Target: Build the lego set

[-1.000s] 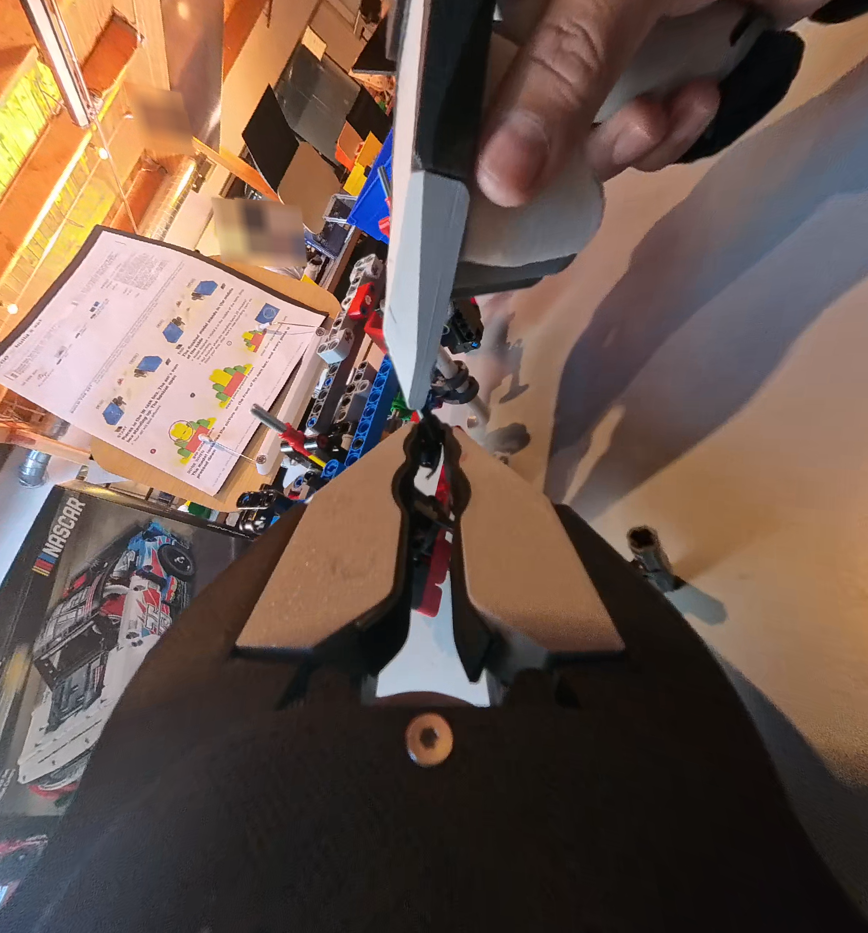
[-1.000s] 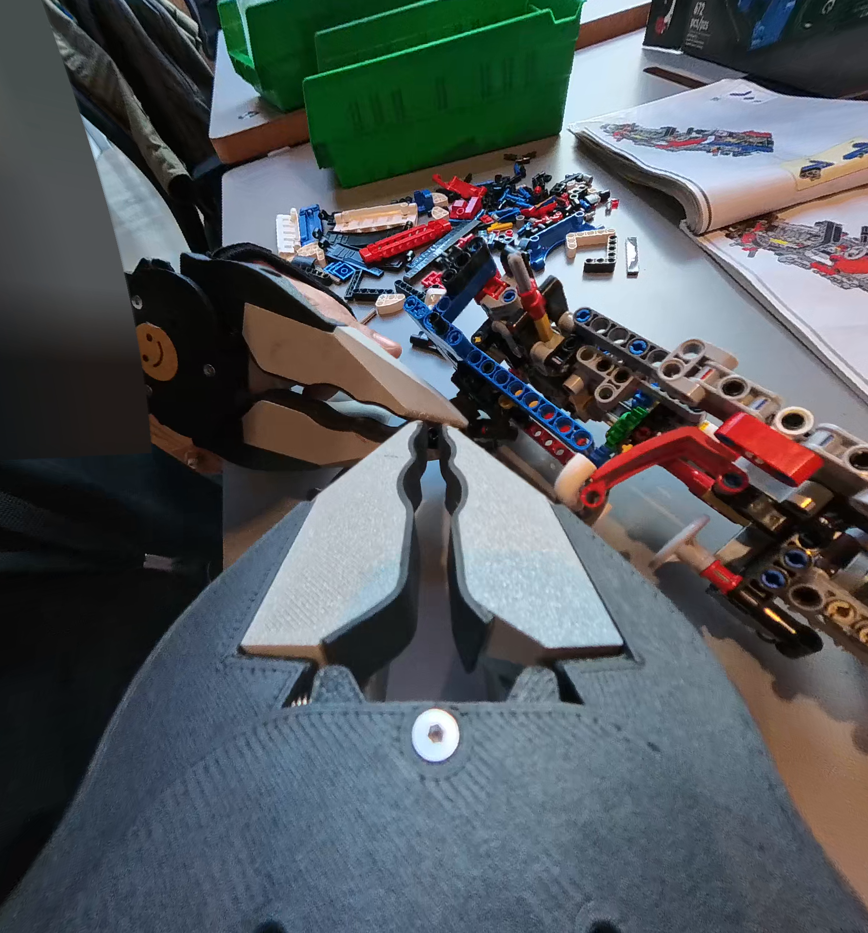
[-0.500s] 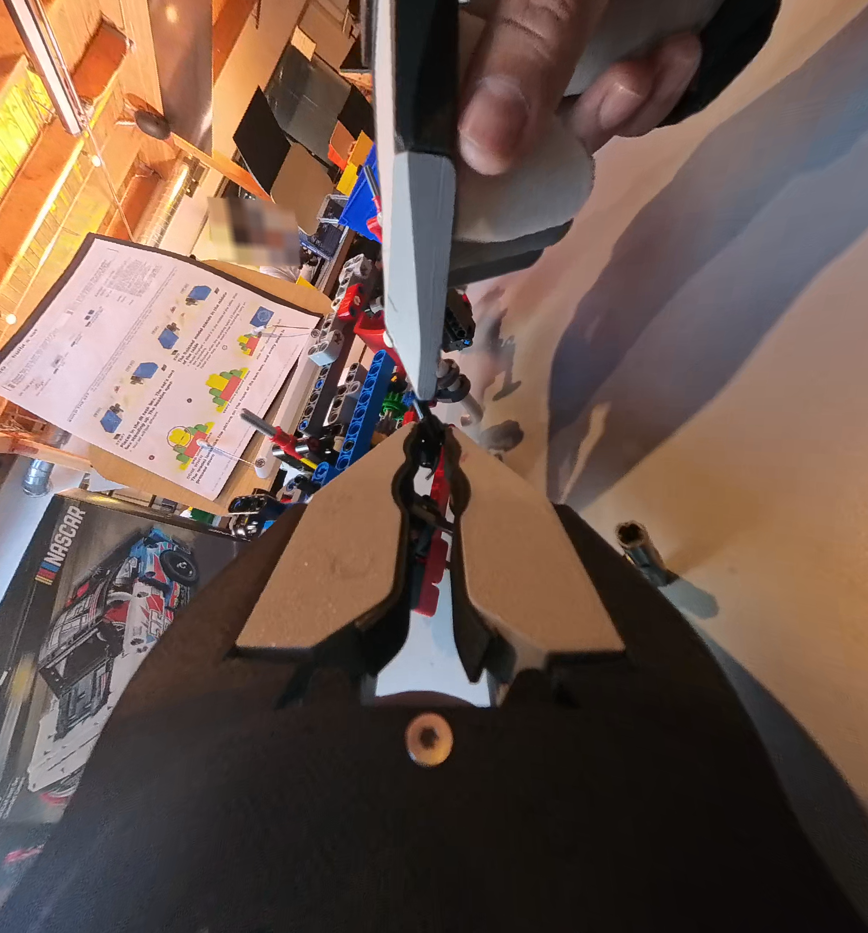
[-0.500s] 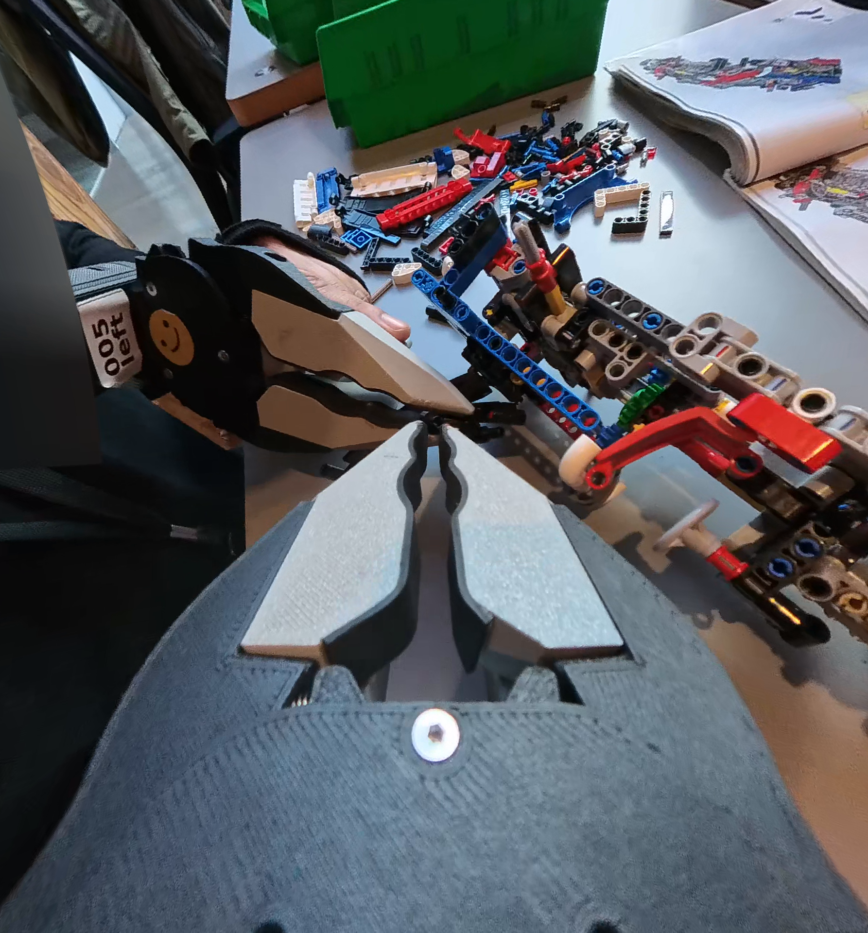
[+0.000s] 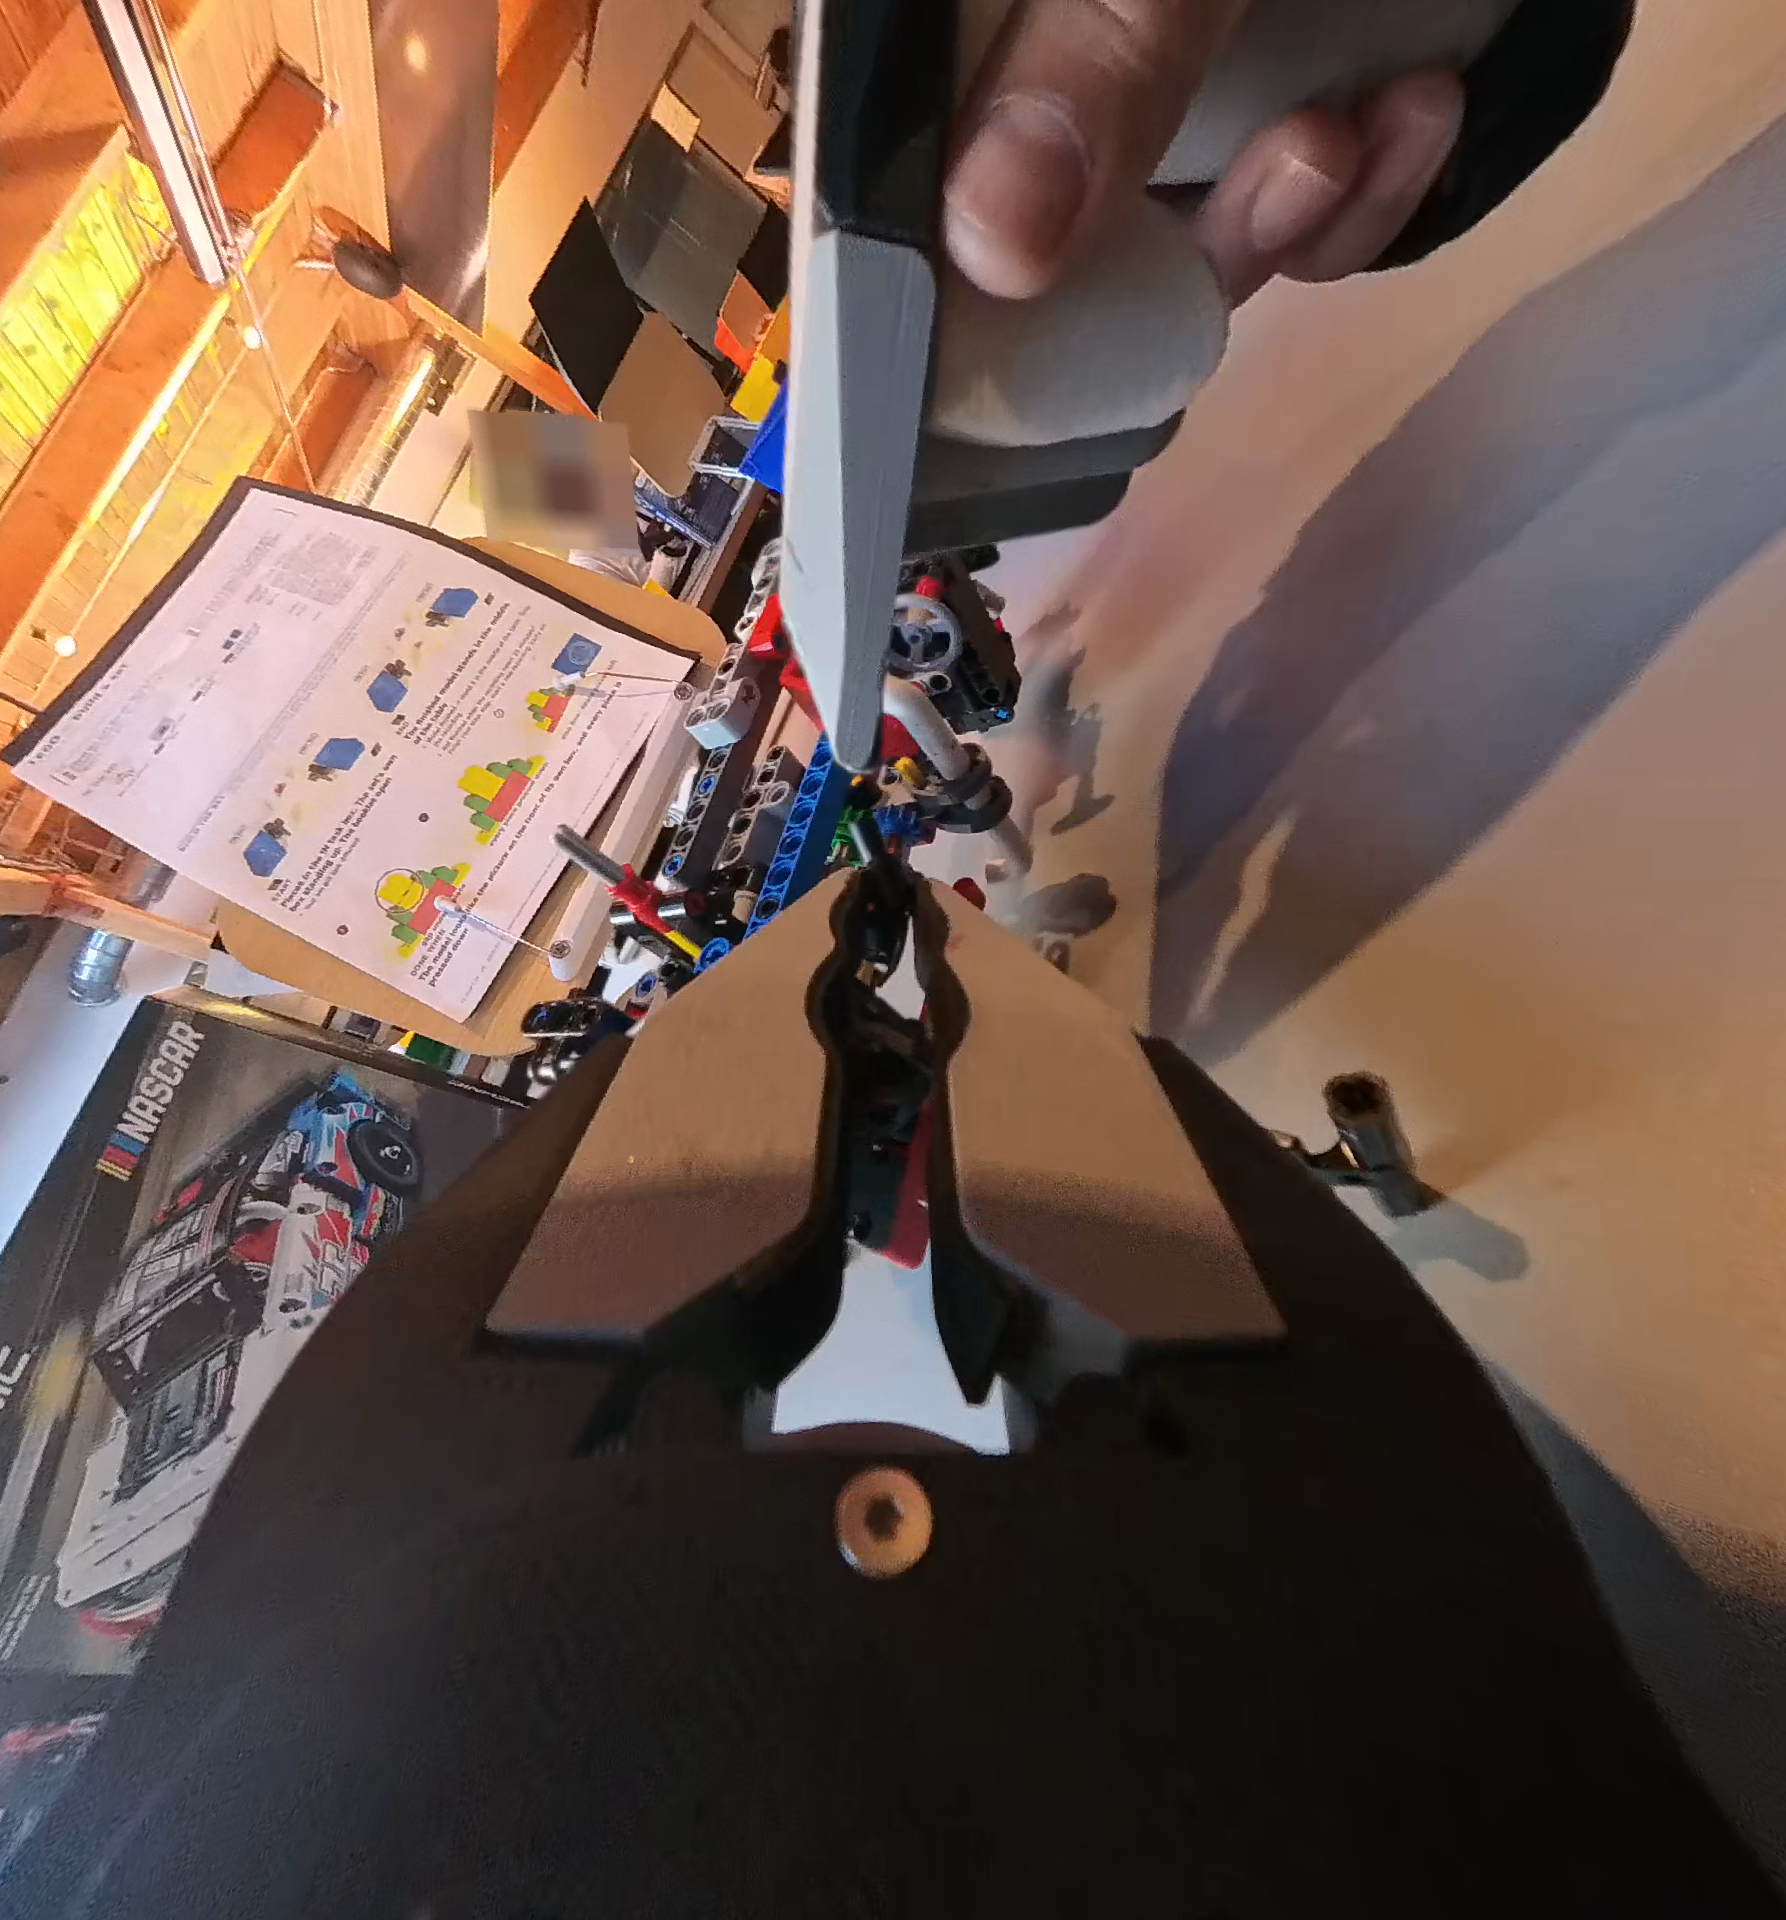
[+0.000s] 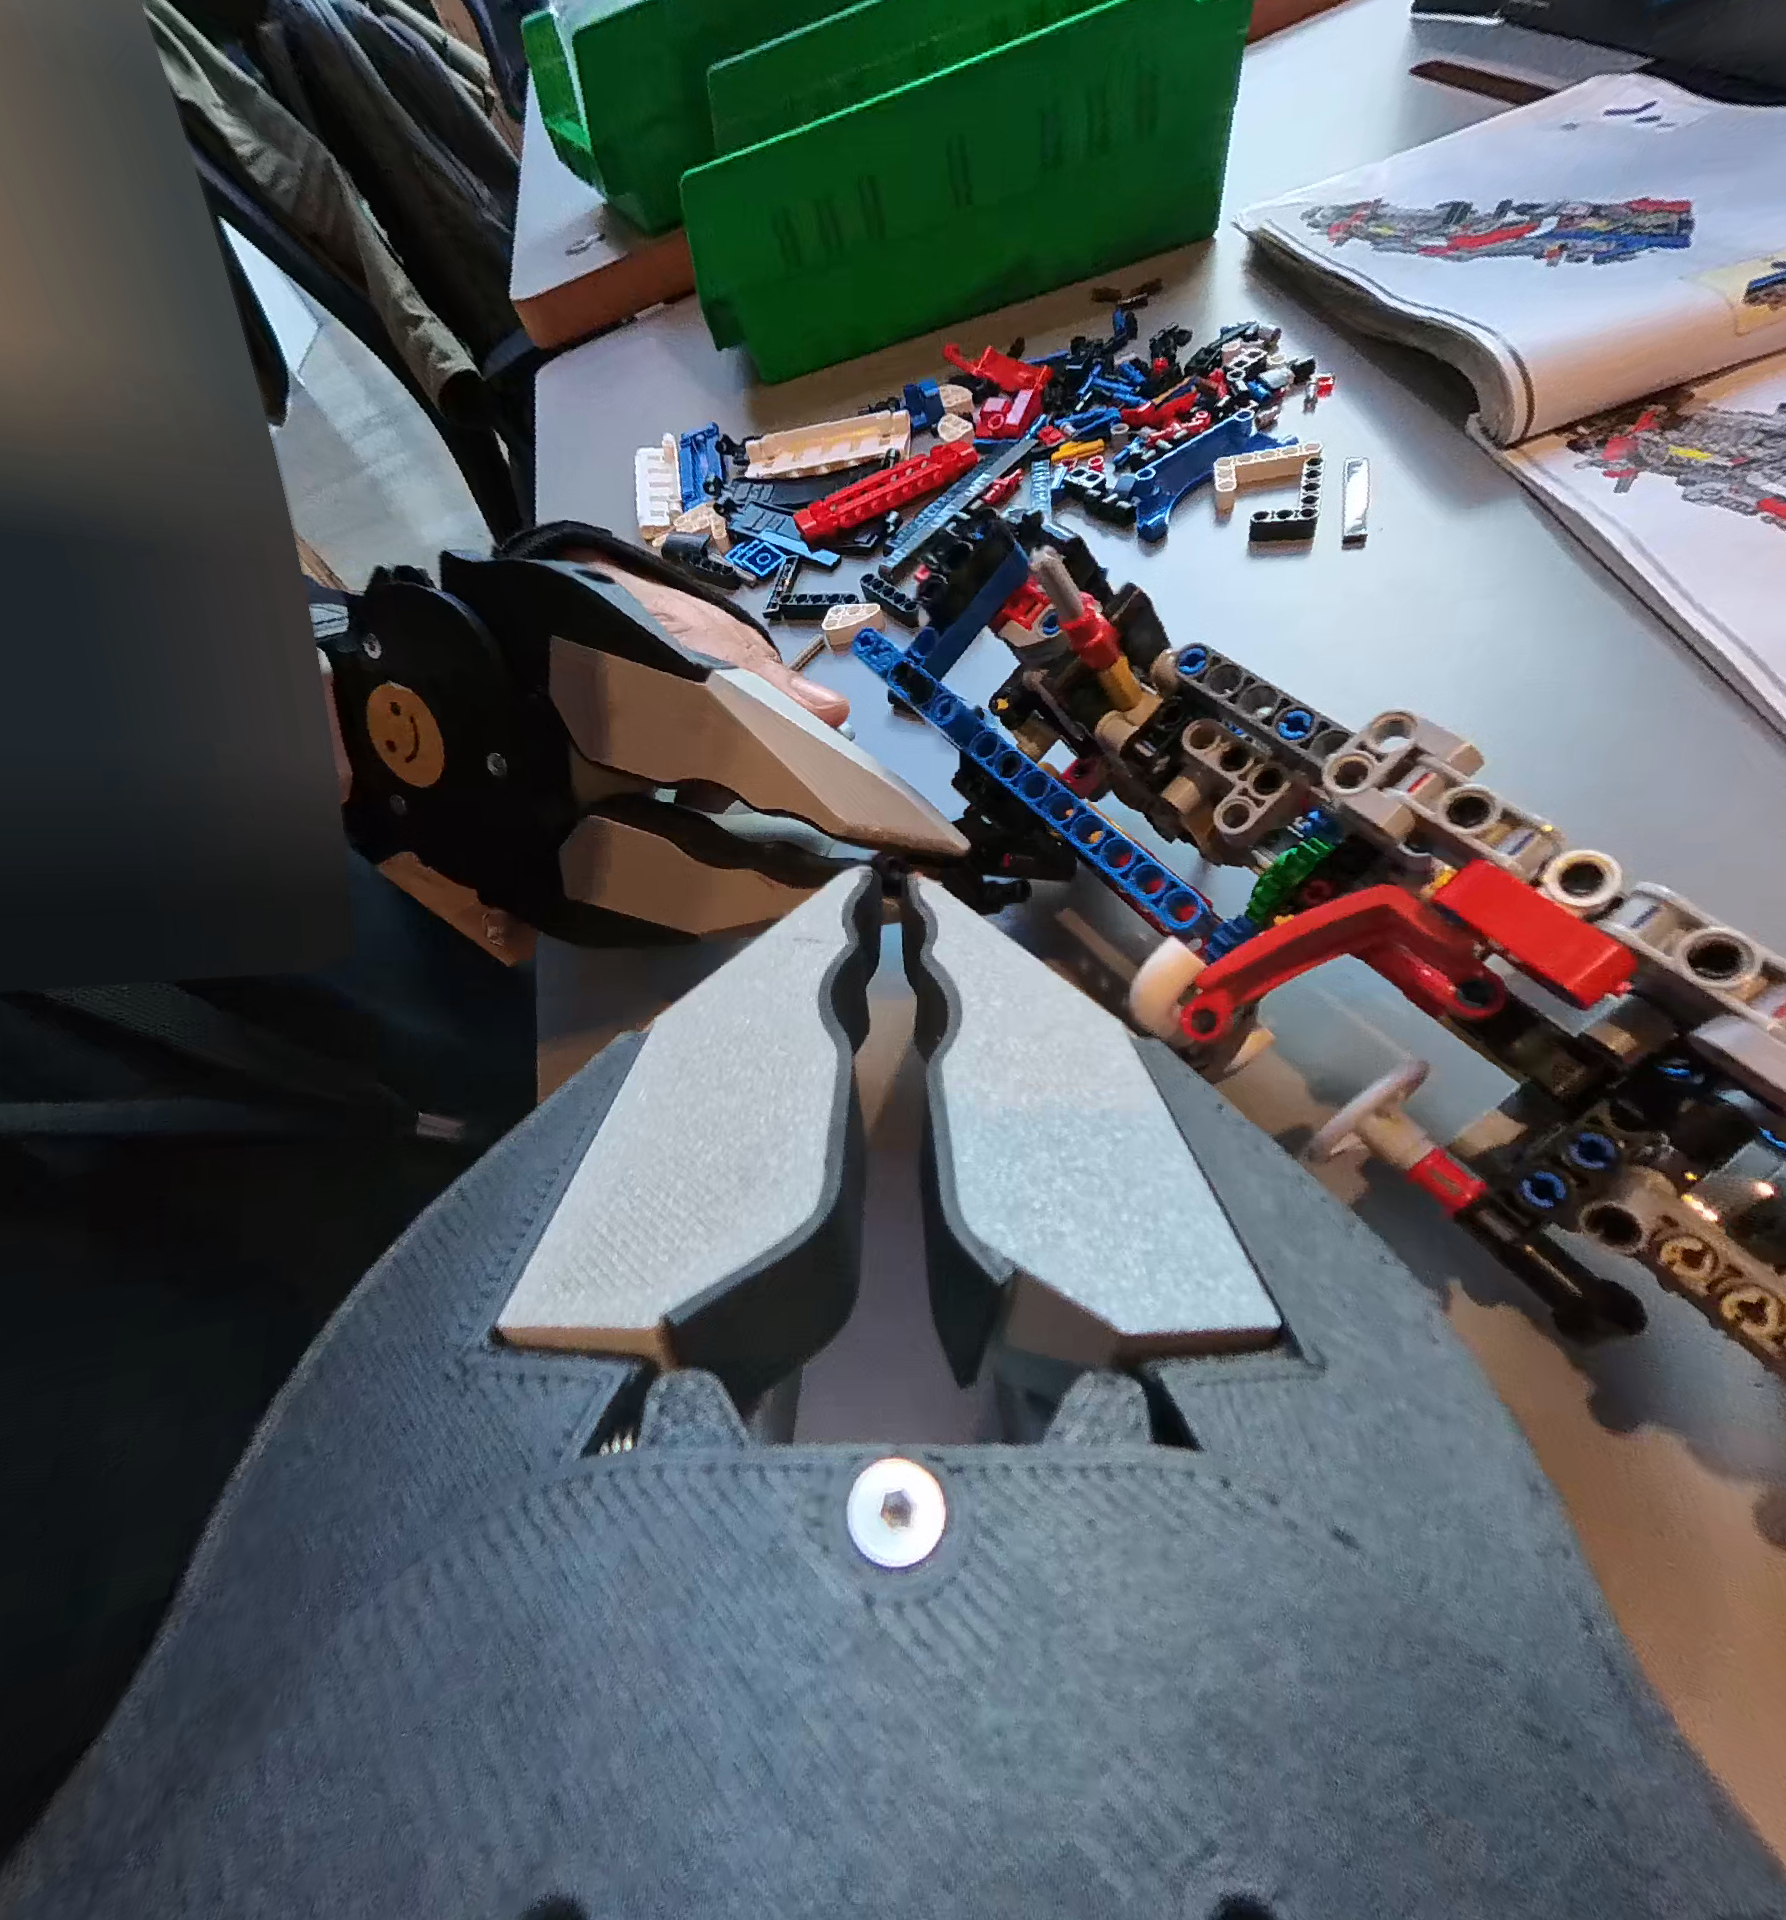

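Grey and catching warm light near its edge, the desk (image 6: 1491, 623) is carrying a long half-built lego model (image 6: 1388, 883) of blue, grey and red beams, lying diagonally across it. Behind it a scatter of loose pieces (image 6: 1024, 468) is sitting in front of two green bins (image 6: 951, 187), with open instruction booklets (image 6: 1595, 260) off to the right. The left tool (image 6: 894, 852) is reaching in from the left, its fingers pressed together on a small black and red piece (image 5: 884, 1143) at the model's near end. The right tool (image 6: 891, 888) is pointing at that same spot, its tips nearly meeting; I cannot tell whether anything is sitting between them. A lone grey connector (image 5: 1372, 1138) is lying apart on the desk.
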Available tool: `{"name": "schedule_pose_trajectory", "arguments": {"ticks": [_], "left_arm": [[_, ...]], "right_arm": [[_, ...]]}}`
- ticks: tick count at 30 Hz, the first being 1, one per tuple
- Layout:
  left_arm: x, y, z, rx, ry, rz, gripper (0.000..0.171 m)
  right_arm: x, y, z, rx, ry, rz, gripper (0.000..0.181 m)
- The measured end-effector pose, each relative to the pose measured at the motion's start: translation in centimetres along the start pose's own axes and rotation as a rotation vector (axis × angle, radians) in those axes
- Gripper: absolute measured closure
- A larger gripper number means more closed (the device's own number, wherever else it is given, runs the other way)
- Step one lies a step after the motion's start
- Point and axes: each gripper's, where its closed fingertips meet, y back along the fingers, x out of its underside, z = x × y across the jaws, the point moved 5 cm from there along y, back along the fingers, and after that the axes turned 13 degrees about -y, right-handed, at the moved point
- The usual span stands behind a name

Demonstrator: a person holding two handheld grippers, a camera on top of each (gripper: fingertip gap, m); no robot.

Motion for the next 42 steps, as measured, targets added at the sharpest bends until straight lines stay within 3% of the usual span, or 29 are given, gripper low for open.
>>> {"name": "schedule_pose_trajectory", "arguments": {"ticks": [1,20,30,37,42], "left_arm": [[0.0,0.0,0.0,-0.001,-0.005,-0.002,0.166],[0.3,-0.7,0.6,-0.018,-0.048,-0.011,0.165],[0.1,-0.8,1.4,-0.089,-0.14,-0.054,0.166],[-0.5,-0.4,2.3,-0.161,-0.169,-0.127,0.166],[-1.1,-0.1,2.4,-0.17,-0.188,-0.181,0.166]], "right_arm": [[0.0,0.0,0.2,-0.001,0.006,0.005,0.181],[0.6,-0.7,-0.1,0.014,0.0,0.049,0.181],[0.3,-0.5,0.9,0.021,0.237,0.032,0.181],[0.2,0.2,2.5,0.106,0.593,-0.019,0.181],[0.5,0.8,3.0,0.053,0.737,-0.015,0.181]]}}
